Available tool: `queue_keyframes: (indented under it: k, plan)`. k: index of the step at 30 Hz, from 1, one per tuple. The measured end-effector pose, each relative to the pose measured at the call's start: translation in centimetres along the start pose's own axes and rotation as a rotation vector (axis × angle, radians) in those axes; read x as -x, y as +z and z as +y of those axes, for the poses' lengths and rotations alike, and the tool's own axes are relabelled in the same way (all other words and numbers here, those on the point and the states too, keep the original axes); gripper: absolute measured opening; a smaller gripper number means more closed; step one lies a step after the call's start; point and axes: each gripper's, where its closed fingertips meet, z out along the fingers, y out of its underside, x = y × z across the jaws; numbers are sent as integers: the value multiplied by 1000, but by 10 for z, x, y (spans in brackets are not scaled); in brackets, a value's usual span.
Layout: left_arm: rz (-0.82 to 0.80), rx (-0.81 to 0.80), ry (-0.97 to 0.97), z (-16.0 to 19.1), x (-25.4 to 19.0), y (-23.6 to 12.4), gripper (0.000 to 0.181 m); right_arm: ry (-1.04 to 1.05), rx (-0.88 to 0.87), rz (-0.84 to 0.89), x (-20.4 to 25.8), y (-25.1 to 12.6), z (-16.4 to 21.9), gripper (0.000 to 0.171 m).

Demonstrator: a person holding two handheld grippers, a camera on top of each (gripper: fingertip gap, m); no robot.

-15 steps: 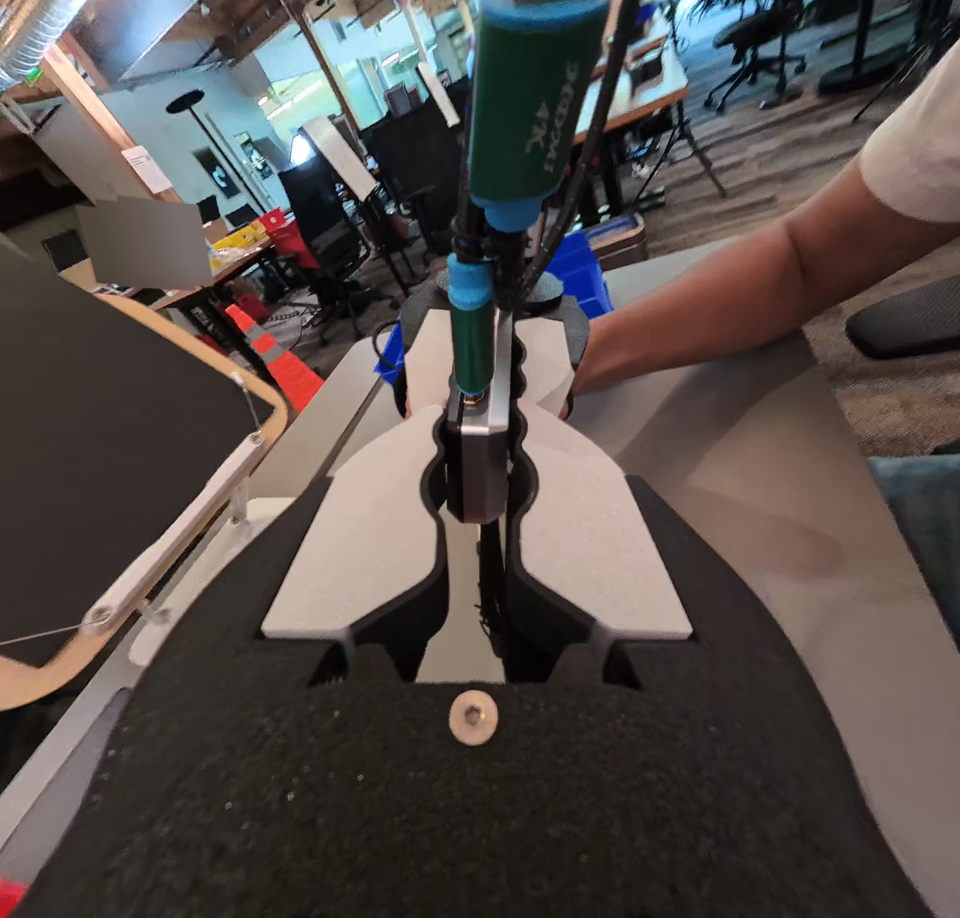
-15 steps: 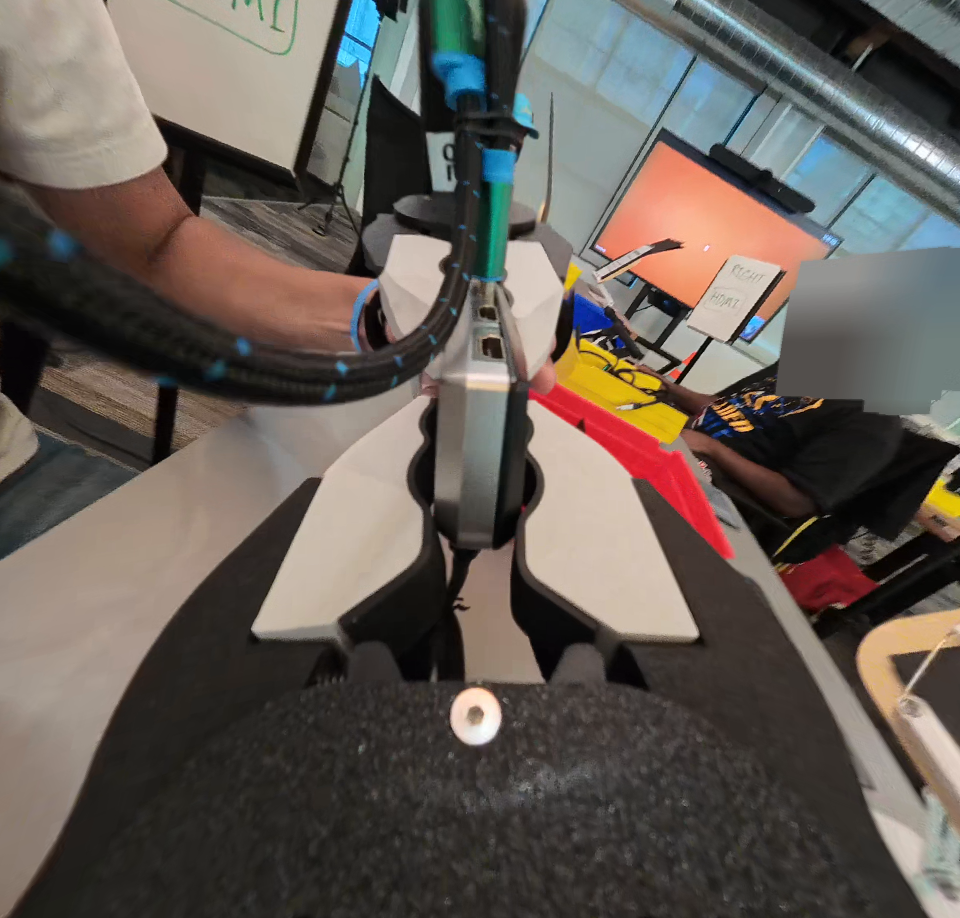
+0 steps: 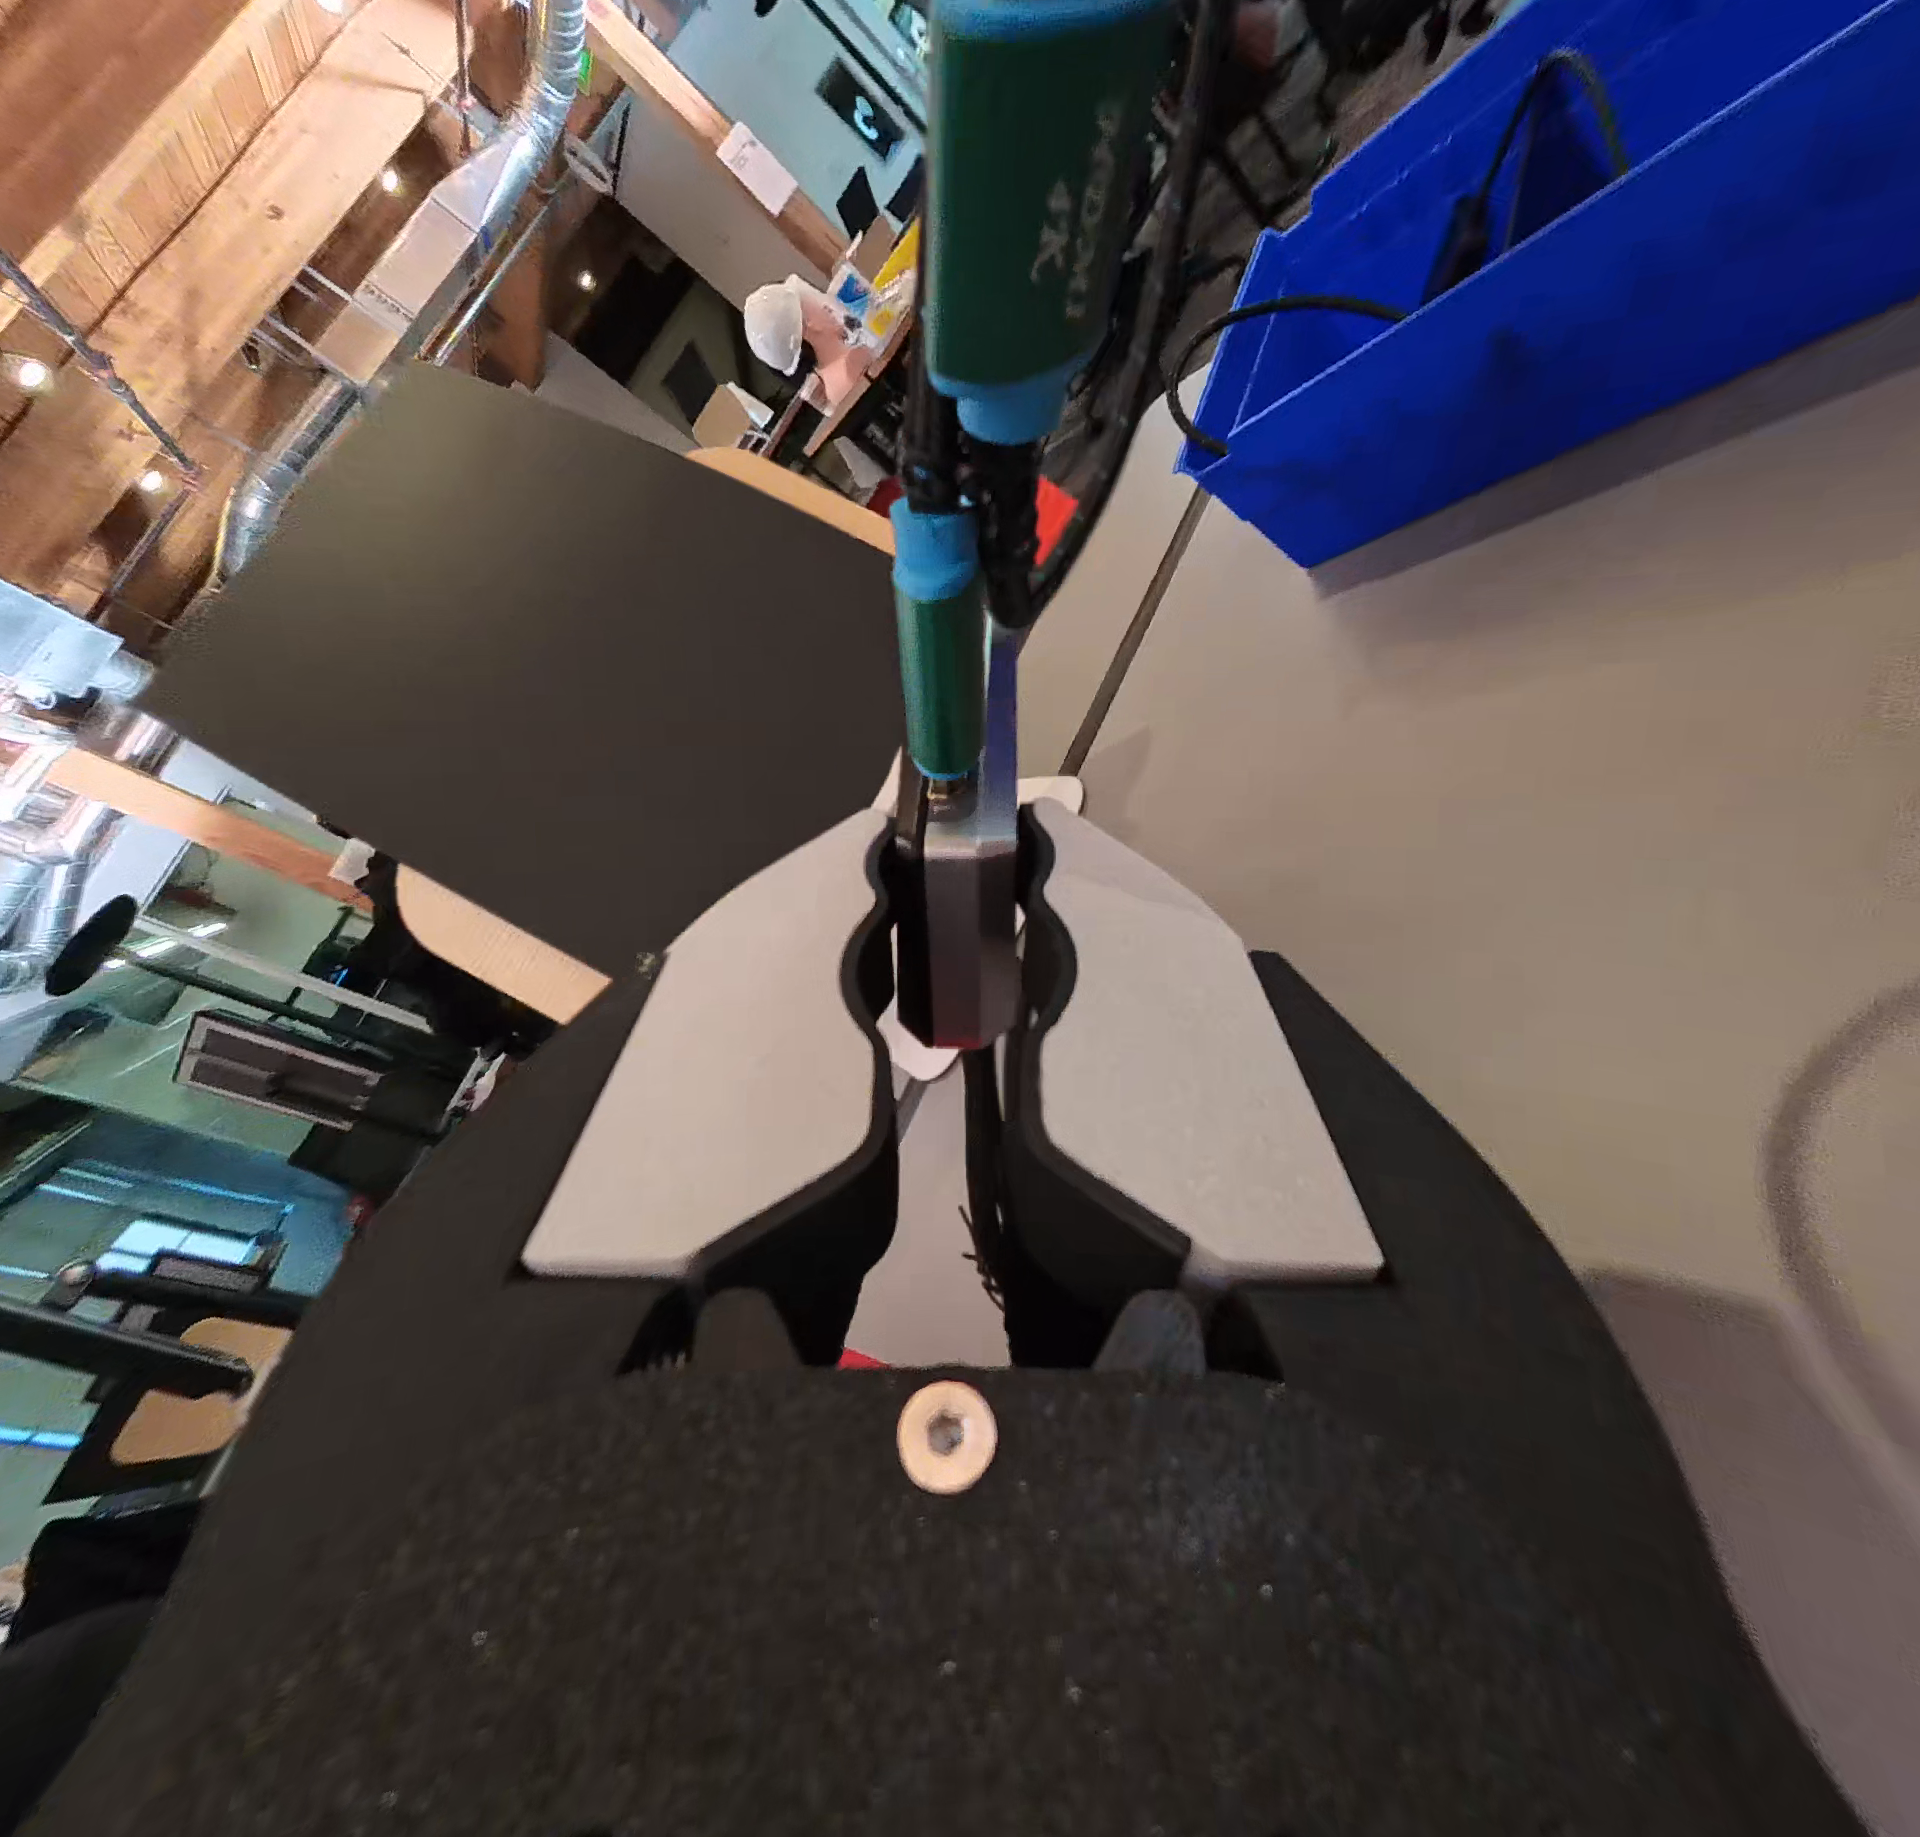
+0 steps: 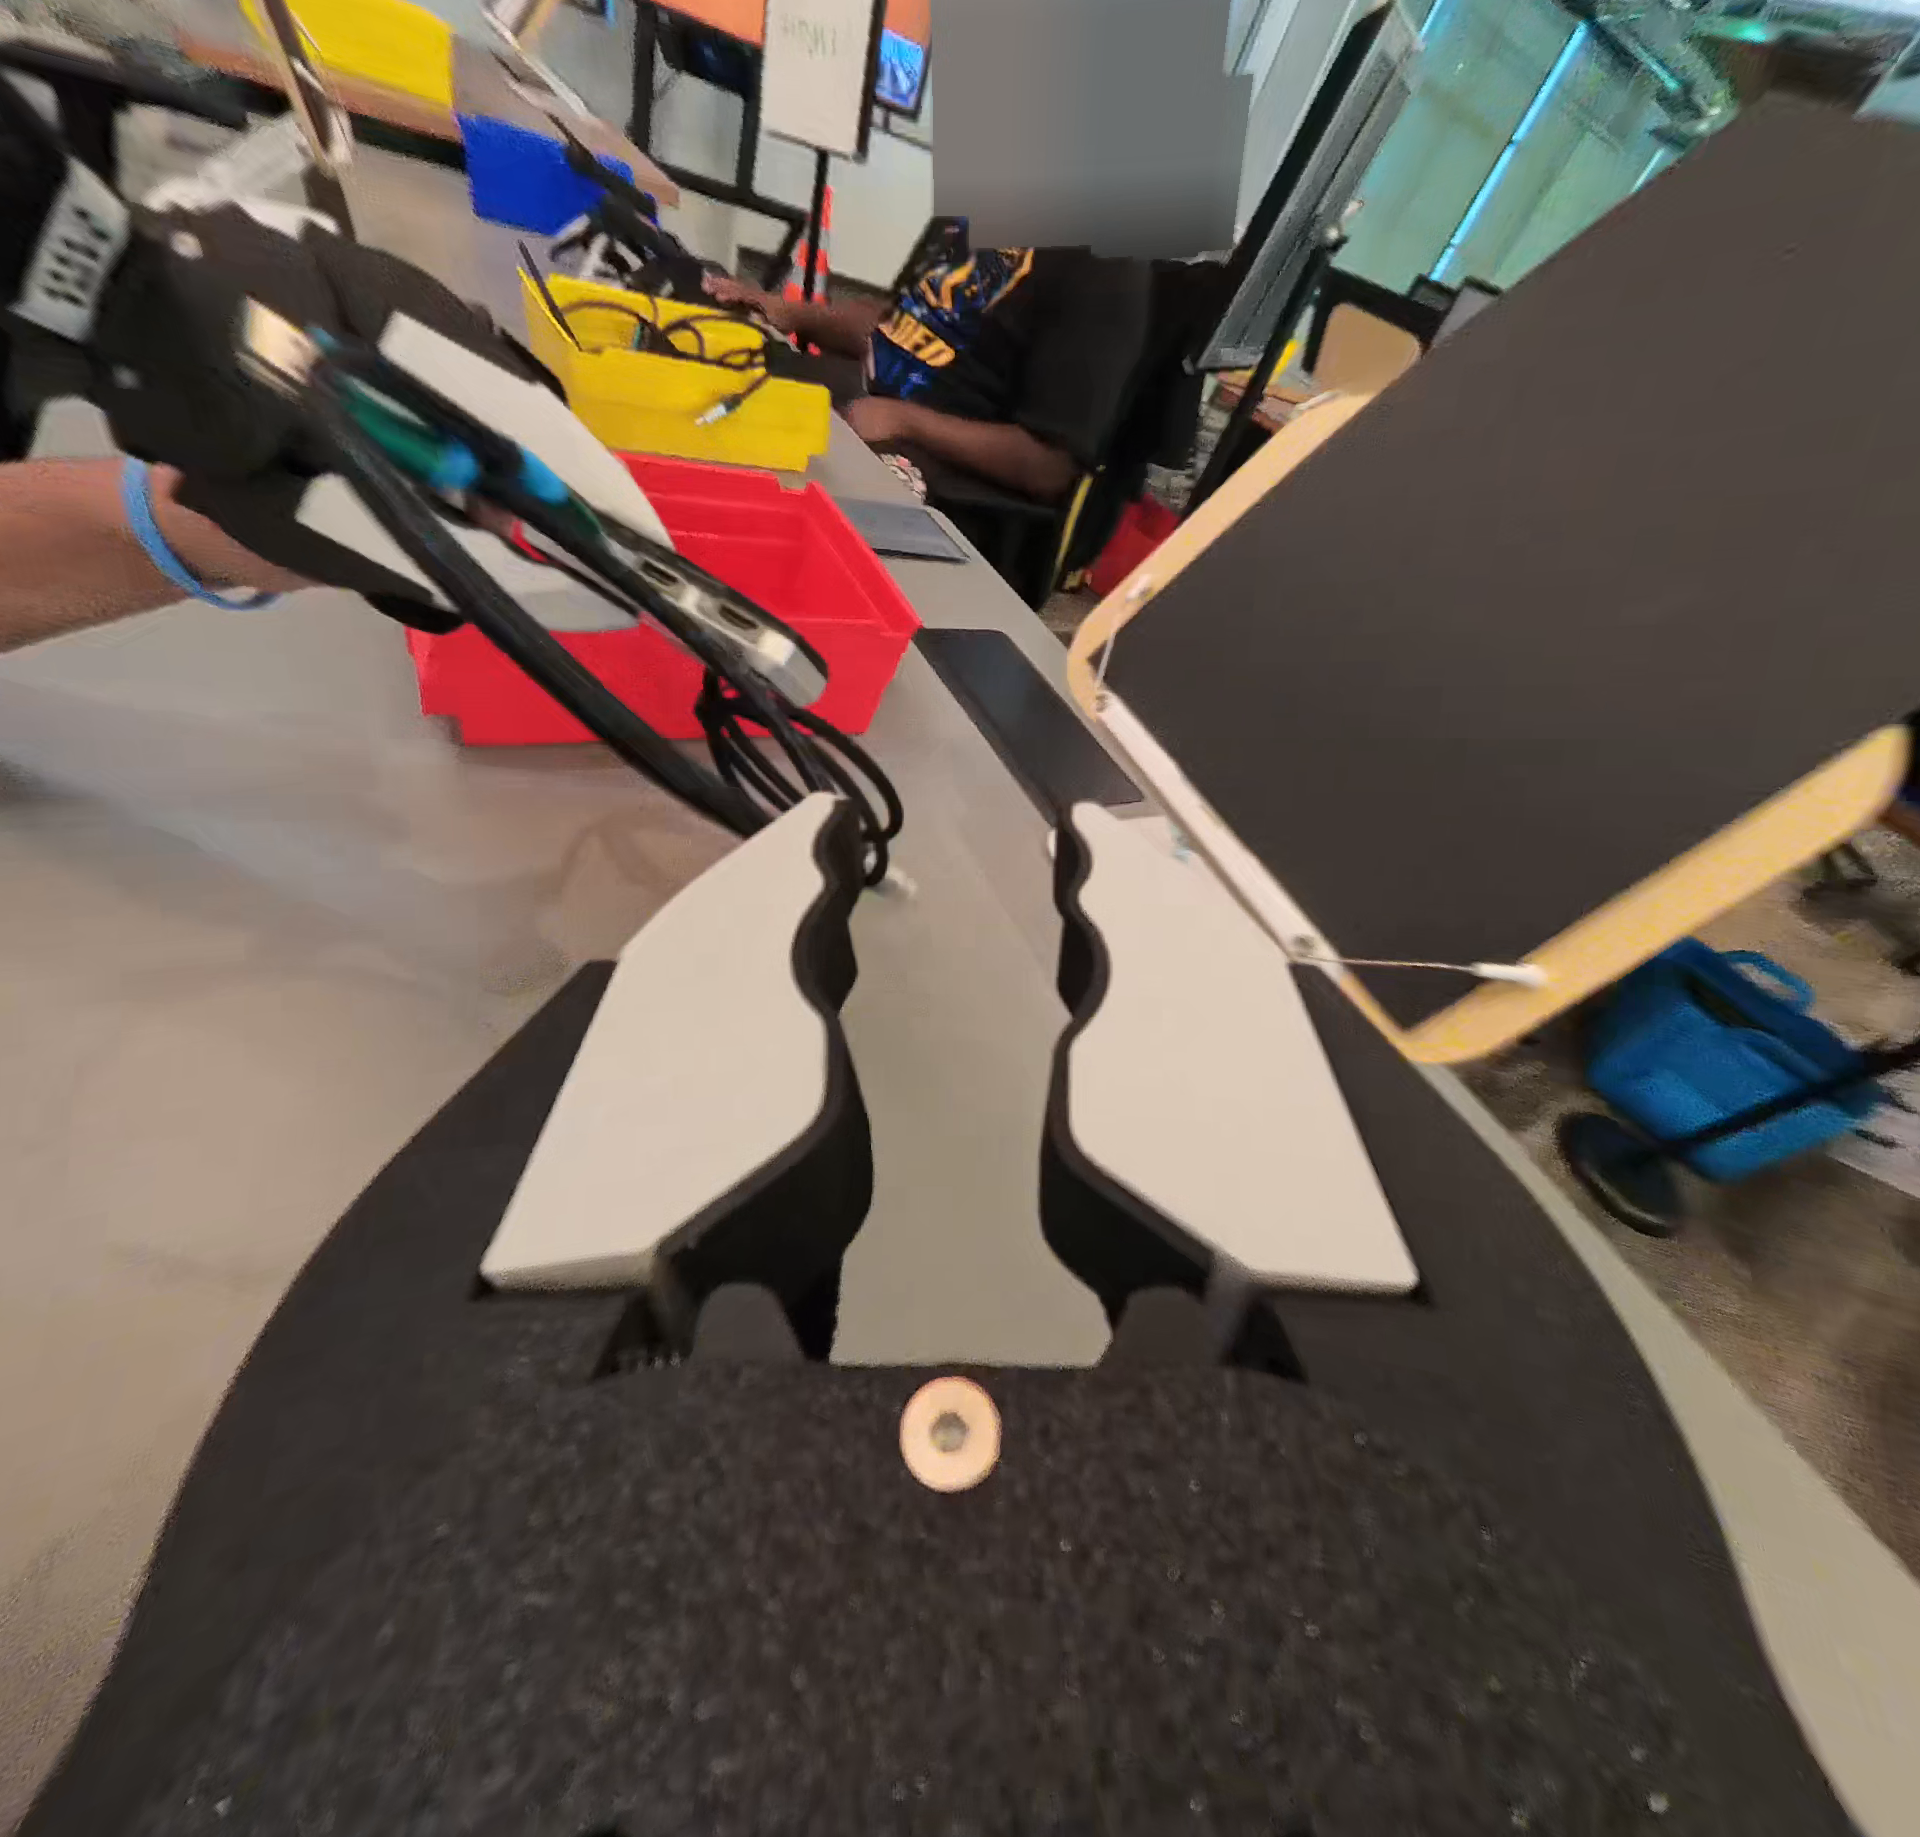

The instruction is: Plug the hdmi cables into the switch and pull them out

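I am clamping my left gripper (image 3: 956, 914) on the switch (image 3: 961, 940), a slim grey metal box held edge-on between the pale fingers (image 3: 748, 1081), lifted above the grey table (image 3: 1507, 852). My left view is showing what the right one is not: a green plug (image 3: 940, 691) seated in the switch's far end, a second green plug (image 3: 1023, 198) hanging loose above it, and a blue bin (image 3: 1621, 270) at the table's right. My right view is showing the switch (image 4: 717, 613) from the side, with a row of open ports along its edge and black cables (image 4: 790, 748) drooping from it to the table (image 4: 260, 852); it is also showing a red bin (image 4: 748, 582) and a yellow bin (image 4: 665, 374) behind. The switch's long axis is running along my left fingers, its free end pointing forward and, in the right view, sloping down toward the table. My right gripper (image 4: 956, 852) is standing apart, holding nothing, just beside the cables.
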Motion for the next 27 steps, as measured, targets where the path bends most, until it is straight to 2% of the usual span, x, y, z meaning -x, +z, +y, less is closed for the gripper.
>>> queue_keyframes:
  k: [3, 5, 7, 9, 12, 14, 18, 20, 23, 27]
  plan:
    - [-32, 39, 82, 4, -9, 17, 20, -84, 101, 52, 4, -37, -21, 36]
    - [-39, 71, 114, 6, -15, 28, 20, -138, 89, 46, 21, -45, -44, 25]
    - [-21, 101, 117, 7, -23, 40, 20, -158, 96, -58, 59, -23, -57, 27]
    - [4, 117, 128, 5, -34, 50, 20, -262, 226, -102, 89, 10, -44, 35]
    - [25, 125, 188, -1, -48, 55, 20, -517, 434, -39, 83, 38, -14, 33]
    - [34, 136, 213, -2, -53, 53, 20, -529, 493, -53, 70, 36, -9, 33]
    - [155, 65, 153, -6, -65, 39, 20, -507, 375, -96, 30, 16, -31, 27]
    - [248, -21, 77, -15, -73, 28, 20, -490, 343, -211, 24, 14, -26, 27]
    - [331, -127, -42, -32, -73, 14, 19, -487, 313, -457, 63, 26, -1, 27]
    - [402, -186, -112, -42, -76, 5, 20, -576, 280, -537, 113, 45, 12, 28]
